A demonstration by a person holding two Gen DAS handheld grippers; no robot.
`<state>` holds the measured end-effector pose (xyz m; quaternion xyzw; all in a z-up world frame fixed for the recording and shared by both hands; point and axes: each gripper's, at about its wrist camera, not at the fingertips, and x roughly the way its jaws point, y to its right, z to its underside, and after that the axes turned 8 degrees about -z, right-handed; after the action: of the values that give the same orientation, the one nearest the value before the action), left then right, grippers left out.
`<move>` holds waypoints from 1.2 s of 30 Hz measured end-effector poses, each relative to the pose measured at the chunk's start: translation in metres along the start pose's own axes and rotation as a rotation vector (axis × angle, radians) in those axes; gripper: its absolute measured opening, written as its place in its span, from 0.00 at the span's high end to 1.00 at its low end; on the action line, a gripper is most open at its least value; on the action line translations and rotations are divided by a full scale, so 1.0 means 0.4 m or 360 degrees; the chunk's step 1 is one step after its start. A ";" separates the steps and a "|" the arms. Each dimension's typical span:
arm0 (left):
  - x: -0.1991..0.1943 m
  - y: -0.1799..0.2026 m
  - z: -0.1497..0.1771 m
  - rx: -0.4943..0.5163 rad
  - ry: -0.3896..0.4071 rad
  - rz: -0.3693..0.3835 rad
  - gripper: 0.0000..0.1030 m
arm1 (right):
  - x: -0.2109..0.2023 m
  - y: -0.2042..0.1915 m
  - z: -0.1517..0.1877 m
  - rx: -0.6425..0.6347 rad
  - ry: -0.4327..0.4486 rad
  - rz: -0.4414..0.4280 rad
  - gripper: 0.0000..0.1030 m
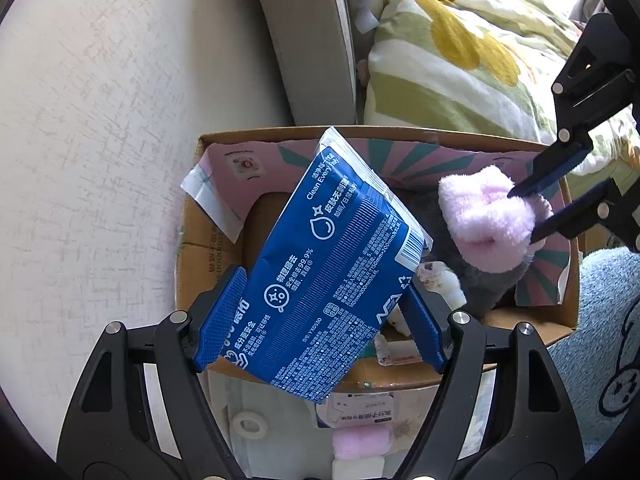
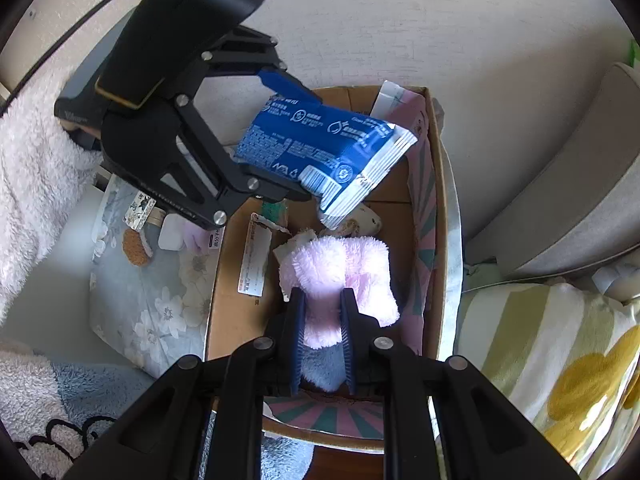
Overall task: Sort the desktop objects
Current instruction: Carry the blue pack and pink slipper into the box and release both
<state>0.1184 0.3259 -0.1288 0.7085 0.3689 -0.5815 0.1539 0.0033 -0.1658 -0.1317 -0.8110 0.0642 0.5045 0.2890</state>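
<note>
Blue pads of left gripper (image 1: 316,312) are pinching a blue wipes pack (image 1: 332,264) over the cardboard box (image 1: 188,256). Right gripper (image 2: 323,336), pressed tight, is holding a pink plush cloth (image 2: 340,272) inside box w/ grey plush toy (image 1: 480,284) & paper scraps.

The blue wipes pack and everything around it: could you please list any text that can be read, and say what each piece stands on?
"Clean Every Day": blue wipes pack, near its white sealed end.
"99.9%": same pack, beside a round face icon.
"YX0530": same pack, in the fine print.
Chinese print on the pack: too small to quote reliably.
White label inside the cardboard box: too blurred to read.
Printing on the box's outer wall: illegible.
</note>
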 end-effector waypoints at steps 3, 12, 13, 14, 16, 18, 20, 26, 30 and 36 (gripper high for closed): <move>0.000 -0.004 -0.005 0.0009 0.0013 -0.0012 0.28 | 0.003 0.000 -0.001 0.0007 -0.0004 -0.0007 0.85; -0.022 -0.001 -0.027 -0.0031 0.0073 -0.0099 0.00 | 0.012 -0.013 0.007 0.0007 0.0010 0.0049 0.36; -0.026 -0.004 -0.028 -0.0038 0.0078 -0.0098 0.00 | 0.007 -0.011 0.008 0.0014 0.0019 0.0037 0.35; -0.029 -0.005 -0.028 -0.0037 0.0077 -0.0106 0.00 | 0.005 -0.011 0.009 0.0020 0.0026 0.0038 0.35; -0.034 -0.001 -0.025 -0.0022 0.0077 -0.0131 0.00 | 0.001 -0.012 0.011 0.0026 0.0031 0.0060 0.35; -0.038 0.004 -0.022 -0.0018 0.0081 -0.0138 0.00 | 0.000 -0.013 0.013 0.0033 0.0033 0.0075 0.35; -0.045 0.005 -0.019 -0.0025 0.0082 -0.0130 0.00 | -0.001 -0.015 0.014 0.0044 0.0040 0.0079 0.35; -0.057 0.023 -0.006 -0.0023 0.0097 -0.0161 0.00 | -0.006 -0.033 0.020 0.0057 0.0062 0.0105 0.35; -0.083 0.026 0.014 -0.0055 0.0108 -0.0166 0.00 | -0.017 -0.047 0.029 0.0056 0.0078 0.0111 0.35; -0.135 0.009 0.097 -0.0220 0.0162 -0.0187 0.00 | -0.041 -0.082 0.032 0.0010 0.0112 0.0175 0.35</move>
<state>0.0906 0.2796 -0.0895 0.7020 0.4565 -0.5259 0.1491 -0.0017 -0.1348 -0.1087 -0.8226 0.1205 0.4907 0.2610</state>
